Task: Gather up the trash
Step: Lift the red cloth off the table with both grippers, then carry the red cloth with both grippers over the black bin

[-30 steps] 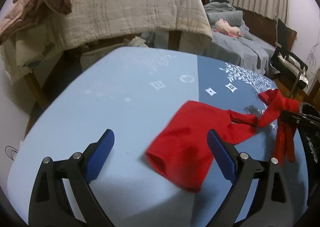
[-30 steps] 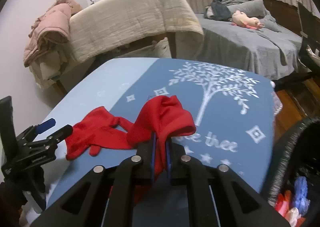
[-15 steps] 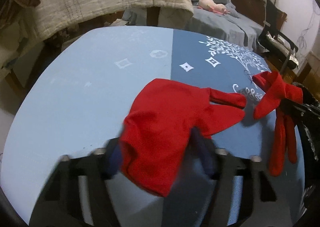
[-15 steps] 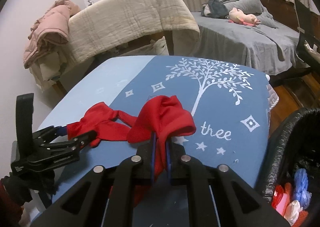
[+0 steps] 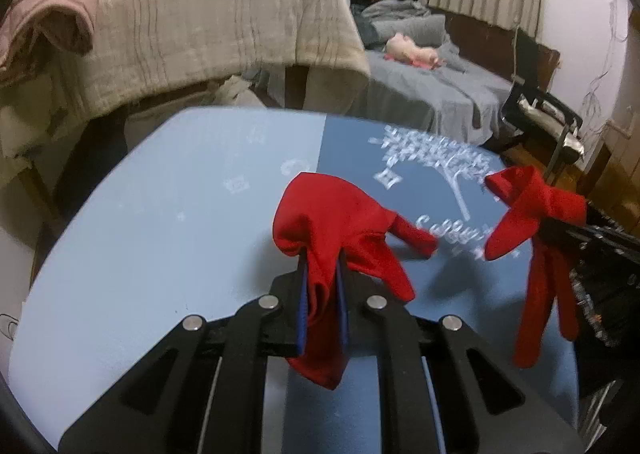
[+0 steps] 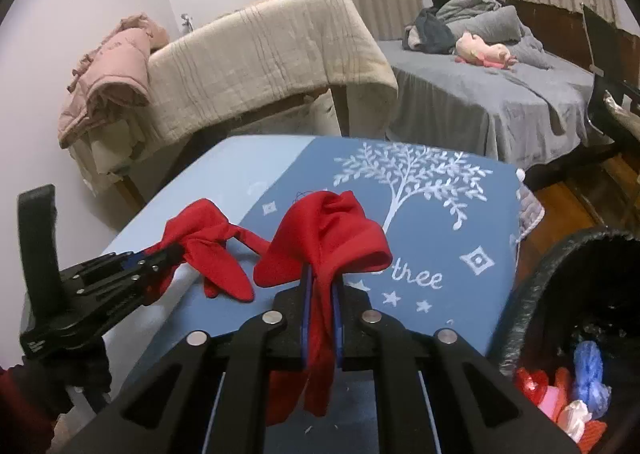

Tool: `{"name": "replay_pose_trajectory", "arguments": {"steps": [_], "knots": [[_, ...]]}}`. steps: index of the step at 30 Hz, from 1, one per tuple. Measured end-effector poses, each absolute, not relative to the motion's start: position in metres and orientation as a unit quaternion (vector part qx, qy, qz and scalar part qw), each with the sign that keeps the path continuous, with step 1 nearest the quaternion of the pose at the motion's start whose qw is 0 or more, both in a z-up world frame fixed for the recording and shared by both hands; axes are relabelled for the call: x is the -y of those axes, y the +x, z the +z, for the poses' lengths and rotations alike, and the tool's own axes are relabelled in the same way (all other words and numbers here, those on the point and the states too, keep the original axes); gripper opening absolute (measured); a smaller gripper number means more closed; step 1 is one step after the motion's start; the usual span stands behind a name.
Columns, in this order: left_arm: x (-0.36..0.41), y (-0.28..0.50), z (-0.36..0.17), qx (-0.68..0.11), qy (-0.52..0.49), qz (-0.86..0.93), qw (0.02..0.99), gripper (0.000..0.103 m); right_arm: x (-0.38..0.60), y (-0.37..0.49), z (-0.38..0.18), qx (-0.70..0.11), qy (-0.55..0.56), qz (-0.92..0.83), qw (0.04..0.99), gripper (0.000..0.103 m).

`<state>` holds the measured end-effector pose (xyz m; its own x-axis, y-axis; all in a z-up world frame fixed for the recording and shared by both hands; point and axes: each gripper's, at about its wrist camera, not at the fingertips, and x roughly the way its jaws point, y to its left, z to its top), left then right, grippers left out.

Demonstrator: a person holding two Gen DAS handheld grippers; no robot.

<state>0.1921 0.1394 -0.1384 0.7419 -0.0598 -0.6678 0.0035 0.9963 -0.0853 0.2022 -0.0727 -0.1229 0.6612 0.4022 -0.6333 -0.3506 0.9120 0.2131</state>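
Two red gloves are lifted off the blue tablecloth [image 5: 160, 238]. My left gripper [image 5: 322, 266] has its jaws closing, and the blue pads press on the cuff of one red glove [image 5: 332, 221], whose fingers trail to the right. In the right wrist view my right gripper [image 6: 320, 278] is shut on the other red glove [image 6: 332, 234], which hangs down between the fingers. That view also shows the left gripper [image 6: 160, 258] with its glove [image 6: 208, 242] at the left. The right-held glove [image 5: 532, 213] dangles at the right of the left wrist view.
A black-lined trash bin [image 6: 532, 286] holding several coloured scraps stands by the table's right edge. Behind the table are a chair draped with a beige blanket [image 6: 260, 65], a pink jacket [image 6: 112, 73] and a grey bed [image 6: 500, 93].
My left gripper went from wide open to closed on the red glove and raised it off the cloth. The right gripper rose slightly with its glove still held.
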Motion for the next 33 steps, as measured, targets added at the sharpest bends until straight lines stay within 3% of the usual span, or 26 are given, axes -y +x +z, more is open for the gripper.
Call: {"name": "replay_pose_trajectory", "arguments": {"steps": [33], "knots": [[-0.067, 0.115, -0.04, -0.277, -0.03, -0.068, 0.958, 0.011, 0.135, 0.122, -0.041, -0.274, 0.035, 0.183, 0.943, 0.009]]}}
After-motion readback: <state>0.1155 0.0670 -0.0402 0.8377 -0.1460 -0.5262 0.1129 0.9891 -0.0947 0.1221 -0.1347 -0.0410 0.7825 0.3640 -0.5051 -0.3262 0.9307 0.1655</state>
